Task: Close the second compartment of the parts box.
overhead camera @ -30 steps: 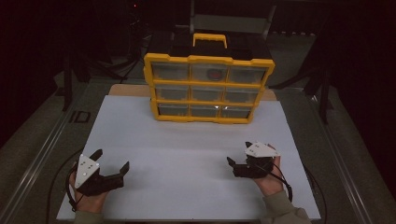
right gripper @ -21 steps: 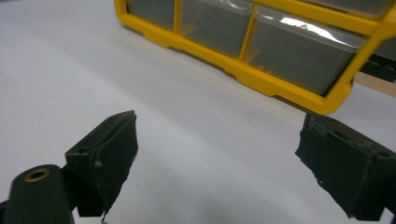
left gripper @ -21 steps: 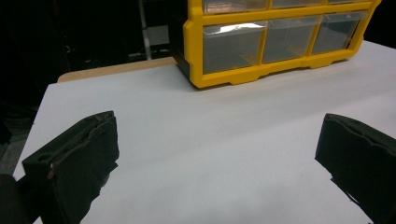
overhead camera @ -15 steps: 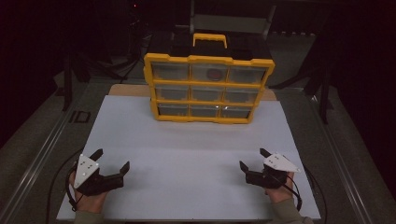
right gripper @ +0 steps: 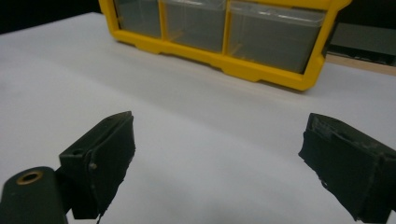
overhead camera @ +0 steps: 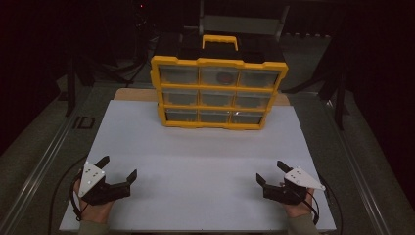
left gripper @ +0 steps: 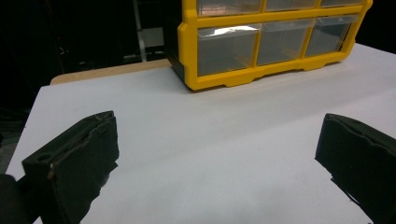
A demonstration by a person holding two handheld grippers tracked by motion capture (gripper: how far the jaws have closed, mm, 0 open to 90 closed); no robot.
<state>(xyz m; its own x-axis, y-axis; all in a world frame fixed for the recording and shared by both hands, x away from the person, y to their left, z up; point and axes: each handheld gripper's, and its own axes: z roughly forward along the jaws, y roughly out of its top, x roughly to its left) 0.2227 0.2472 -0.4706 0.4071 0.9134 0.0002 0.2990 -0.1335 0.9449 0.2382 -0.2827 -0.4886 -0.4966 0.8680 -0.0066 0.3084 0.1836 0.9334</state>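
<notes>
A yellow organiser box [overhead camera: 218,93] with three rows of clear drawers and a yellow carry handle stands at the far middle of the white table top [overhead camera: 205,156]. Its lower drawers also show in the left gripper view [left gripper: 266,44] and the right gripper view [right gripper: 219,32]. My left gripper [overhead camera: 117,169] rests near the front left corner, open, with nothing between its jaws [left gripper: 219,158]. At the front right, my right gripper [overhead camera: 272,172] is open and empty too [right gripper: 219,158]. Both point toward the box, well short of it.
A thin wooden board [overhead camera: 132,94] sticks out from under the white sheet behind the box. Metal rails [overhead camera: 44,161] run along both table sides. A small dark square [overhead camera: 86,122] lies off the sheet's left edge. The surroundings are dark.
My right gripper has moved back and to the right, toward the front right corner, and its jaws stay open. The left gripper has held still.
</notes>
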